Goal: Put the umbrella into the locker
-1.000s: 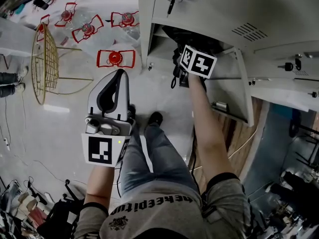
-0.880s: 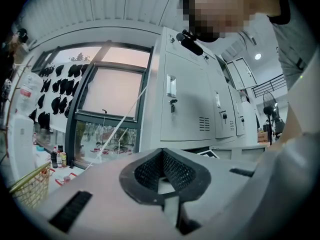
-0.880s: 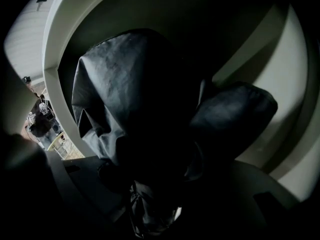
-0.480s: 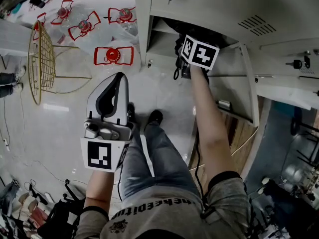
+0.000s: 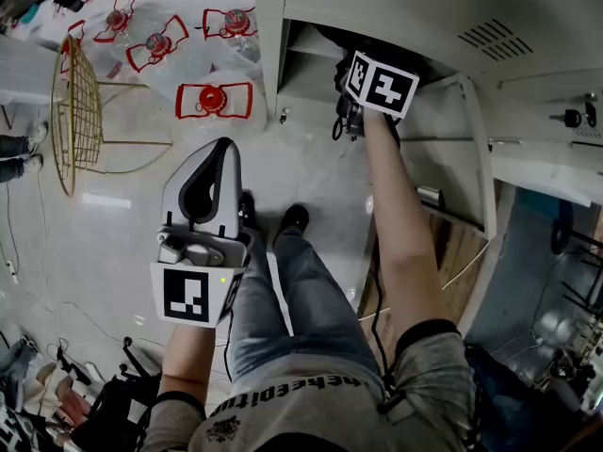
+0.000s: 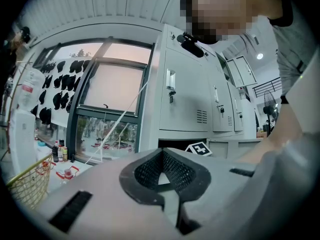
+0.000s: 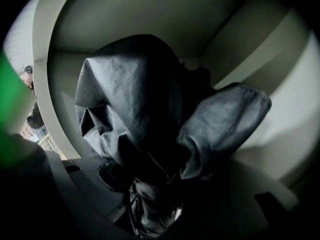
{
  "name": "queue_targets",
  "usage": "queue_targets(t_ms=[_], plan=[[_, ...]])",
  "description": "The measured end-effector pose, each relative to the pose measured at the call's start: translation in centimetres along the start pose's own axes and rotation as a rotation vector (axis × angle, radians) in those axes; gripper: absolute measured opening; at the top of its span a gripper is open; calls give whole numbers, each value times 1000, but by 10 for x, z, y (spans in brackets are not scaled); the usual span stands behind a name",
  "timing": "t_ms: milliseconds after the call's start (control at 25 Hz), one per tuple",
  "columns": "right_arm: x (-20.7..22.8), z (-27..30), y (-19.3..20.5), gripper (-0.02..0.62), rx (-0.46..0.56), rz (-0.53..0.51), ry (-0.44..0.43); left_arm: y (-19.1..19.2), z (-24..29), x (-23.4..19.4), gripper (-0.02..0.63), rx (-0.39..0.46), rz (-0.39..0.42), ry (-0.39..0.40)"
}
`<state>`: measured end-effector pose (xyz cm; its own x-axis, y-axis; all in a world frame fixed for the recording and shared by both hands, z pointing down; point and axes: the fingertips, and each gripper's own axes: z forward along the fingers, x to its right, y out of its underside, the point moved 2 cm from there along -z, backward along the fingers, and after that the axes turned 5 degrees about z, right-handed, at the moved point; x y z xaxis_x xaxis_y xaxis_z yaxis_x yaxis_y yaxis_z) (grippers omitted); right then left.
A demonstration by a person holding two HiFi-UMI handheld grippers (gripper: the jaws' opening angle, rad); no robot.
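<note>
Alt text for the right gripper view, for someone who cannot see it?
A crumpled dark grey umbrella fills the view, its lower end clamped between the jaws of the right gripper. Behind it curve the pale inner walls of the locker compartment.

1. I'm reading one line of print across the grey shirt (image 5: pixel 301 405) at the bottom centre of the head view. I'm only making out "…eepitup", and the first letters are unclear.
2. I'm seeing a small emblem (image 5: pixel 226 423) below that line, too small to read.
3. I'm finding only black-and-white patterns on the square markers (image 5: pixel 188 295), no letters.
</note>
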<state>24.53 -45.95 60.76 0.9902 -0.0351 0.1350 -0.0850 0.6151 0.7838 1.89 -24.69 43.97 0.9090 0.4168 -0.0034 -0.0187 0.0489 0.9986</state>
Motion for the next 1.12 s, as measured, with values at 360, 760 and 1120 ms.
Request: queue_targets(t_ms=[360, 760, 1120], plan=[[2, 9, -7, 253, 10, 24, -24, 3, 1, -1, 3, -9, -7, -7], [2, 13, -8, 266, 17, 15, -10, 6, 3, -2, 3, -15, -9, -10], [0, 7, -16, 296, 45, 11, -31, 4, 5, 0, 3, -12, -10, -4]])
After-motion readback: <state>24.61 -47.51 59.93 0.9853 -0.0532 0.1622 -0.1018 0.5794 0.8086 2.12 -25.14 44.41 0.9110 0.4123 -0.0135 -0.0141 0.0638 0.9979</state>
